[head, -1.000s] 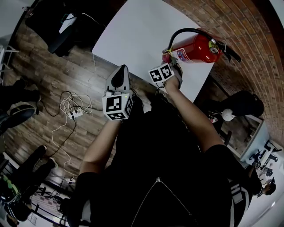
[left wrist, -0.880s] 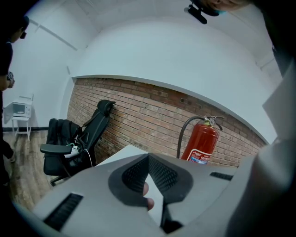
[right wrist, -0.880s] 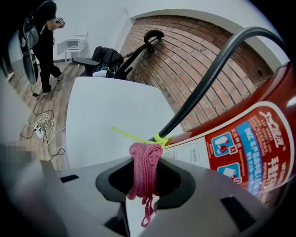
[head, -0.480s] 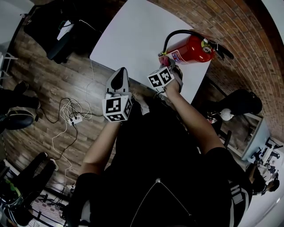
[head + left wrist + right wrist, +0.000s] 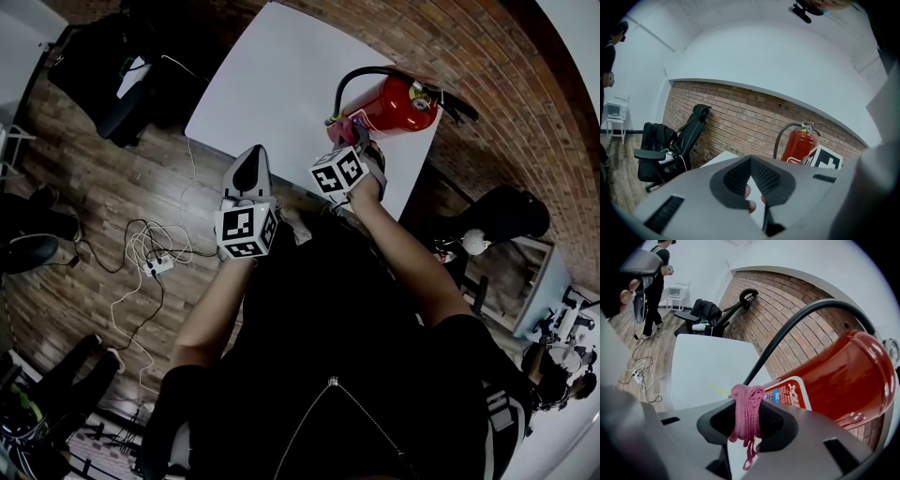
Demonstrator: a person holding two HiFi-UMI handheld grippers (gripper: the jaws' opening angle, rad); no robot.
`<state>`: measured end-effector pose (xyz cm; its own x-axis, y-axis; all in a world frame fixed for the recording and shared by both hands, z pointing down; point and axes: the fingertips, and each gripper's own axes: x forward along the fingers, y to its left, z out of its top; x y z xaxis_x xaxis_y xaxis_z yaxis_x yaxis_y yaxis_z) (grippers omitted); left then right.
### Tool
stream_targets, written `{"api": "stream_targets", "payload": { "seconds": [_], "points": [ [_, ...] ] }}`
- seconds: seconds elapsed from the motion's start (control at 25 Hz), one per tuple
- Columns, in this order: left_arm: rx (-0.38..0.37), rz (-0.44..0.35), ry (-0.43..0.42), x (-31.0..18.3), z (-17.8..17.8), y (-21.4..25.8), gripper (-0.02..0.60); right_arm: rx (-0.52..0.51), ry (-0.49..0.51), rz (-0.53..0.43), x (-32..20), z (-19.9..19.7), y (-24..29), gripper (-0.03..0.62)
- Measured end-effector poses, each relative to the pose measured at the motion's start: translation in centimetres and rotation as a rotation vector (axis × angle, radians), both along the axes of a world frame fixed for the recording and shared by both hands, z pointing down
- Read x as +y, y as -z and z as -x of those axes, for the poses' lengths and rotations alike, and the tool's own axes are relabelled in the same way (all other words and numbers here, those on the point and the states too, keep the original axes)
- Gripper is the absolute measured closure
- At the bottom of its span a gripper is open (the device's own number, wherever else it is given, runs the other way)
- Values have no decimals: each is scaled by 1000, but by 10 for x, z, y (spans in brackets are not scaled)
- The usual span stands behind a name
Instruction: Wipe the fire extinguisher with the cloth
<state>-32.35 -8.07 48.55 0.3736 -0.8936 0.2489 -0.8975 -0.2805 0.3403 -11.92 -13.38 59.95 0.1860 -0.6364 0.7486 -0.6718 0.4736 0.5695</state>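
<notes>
The person stands at the near edge of a white table (image 5: 272, 75) that is set against a brick wall (image 5: 497, 66), holding one gripper in each hand. The red fire extinguisher (image 5: 398, 105) sits on the table at the corner nearest the wall, and its black hose (image 5: 349, 82) arcs out from the valve end and curves back down beside the body. The right gripper (image 5: 356, 141) is stretched forward to the label end of the extinguisher. Its jaws are clamped on a bunched pink cloth (image 5: 746, 411), with a few loose threads hanging below the pads. From the right gripper view the cloth is right up against the white and blue label on the red body (image 5: 843, 376), though I can't say for certain that it touches. In the head view the cloth (image 5: 349, 127) shows as a small pink patch between the gripper tip and the extinguisher's lower end. The left gripper (image 5: 251, 161) is held back from the table, over the wooden floor (image 5: 103, 178) and well apart from the extinguisher. Its jaws are pressed together with nothing between them, and only the person's fingertips show behind the pads. In its own view the left gripper (image 5: 751, 174) points towards the wall, where the extinguisher (image 5: 799, 145) and a black office chair (image 5: 670, 145) stand. White cables (image 5: 150, 234) lie tangled on the floor to the left.
</notes>
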Motion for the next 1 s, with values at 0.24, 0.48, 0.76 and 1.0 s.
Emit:
{"api": "stream_targets", "payload": {
  "seconds": [0.24,0.48,0.76,1.0],
  "points": [
    [9,-14,-6,-4,-5,5,574,-36,2,-47,1,0,38,474],
    [18,-20,-11,-6,-8,7,574,-84,-3,-102,1,1,87,474],
    [30,-30,-29,-15,-17,11,574,-96,7,-147,0,-1,125,474],
    [37,-37,-41,-20,-19,13,574,-76,25,-197,2,0,156,474]
  ]
}}
